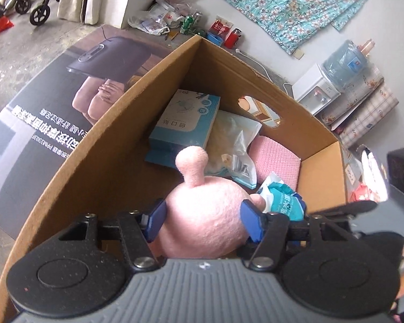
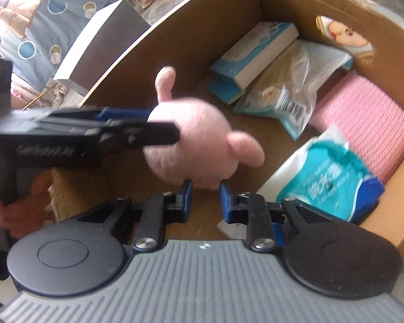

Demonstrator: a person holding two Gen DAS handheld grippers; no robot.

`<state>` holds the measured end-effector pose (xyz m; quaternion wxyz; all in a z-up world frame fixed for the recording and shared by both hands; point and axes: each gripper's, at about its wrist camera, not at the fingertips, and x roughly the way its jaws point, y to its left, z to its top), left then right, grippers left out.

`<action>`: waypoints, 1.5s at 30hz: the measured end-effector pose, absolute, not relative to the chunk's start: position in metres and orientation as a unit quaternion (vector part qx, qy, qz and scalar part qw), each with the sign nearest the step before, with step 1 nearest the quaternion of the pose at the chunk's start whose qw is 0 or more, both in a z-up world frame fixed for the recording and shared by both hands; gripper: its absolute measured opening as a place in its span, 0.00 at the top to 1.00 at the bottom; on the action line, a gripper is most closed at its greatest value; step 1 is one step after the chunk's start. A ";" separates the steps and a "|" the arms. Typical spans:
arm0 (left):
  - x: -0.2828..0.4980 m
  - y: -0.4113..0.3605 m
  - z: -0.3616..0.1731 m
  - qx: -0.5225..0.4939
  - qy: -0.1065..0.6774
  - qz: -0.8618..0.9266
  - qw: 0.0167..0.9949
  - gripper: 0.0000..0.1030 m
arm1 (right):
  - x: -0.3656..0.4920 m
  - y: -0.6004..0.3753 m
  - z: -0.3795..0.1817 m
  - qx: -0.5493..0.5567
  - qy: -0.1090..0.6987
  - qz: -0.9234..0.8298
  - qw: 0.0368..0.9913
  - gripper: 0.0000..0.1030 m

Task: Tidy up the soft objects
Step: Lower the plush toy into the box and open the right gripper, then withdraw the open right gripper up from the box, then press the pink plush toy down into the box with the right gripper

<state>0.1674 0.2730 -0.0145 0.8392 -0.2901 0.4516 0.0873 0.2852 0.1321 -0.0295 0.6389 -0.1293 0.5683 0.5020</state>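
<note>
Left gripper (image 1: pixel 202 215) pinches pink plush toy (image 1: pixel 204 223) (over the cardboard box (image 1: pixel 99 145)).

Inside the box (image 2: pixel 137 62), the plush (image 2: pixel 194 137) sits near the front, between the left gripper's (image 1: pixel 202 216) jaws. In the right wrist view, behind it and to the right a carton (image 2: pixel 256 53) leans in the far corner, a bag (image 2: pixel 285 91) just beside it. A cloth (image 2: pixel 369 123) lies along the right wall, a tissue pack (image 2: pixel 328 183) in front of it. The right gripper (image 2: pixel 206 202) sits just before the plush.
</note>
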 end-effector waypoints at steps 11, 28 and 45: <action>0.172 0.258 -0.028 -0.323 0.462 0.043 0.825 0.46 | 0.318 0.121 -0.029 -0.145 0.538 0.473 0.683 0.81; 0.212 0.218 -0.008 -0.240 0.413 0.024 0.878 0.37 | 0.349 0.069 -0.007 -0.003 0.530 0.429 0.732 0.78; 0.196 0.179 -0.009 -0.124 0.387 0.038 0.913 0.33 | 0.335 0.142 0.014 -0.065 0.544 0.473 0.690 0.39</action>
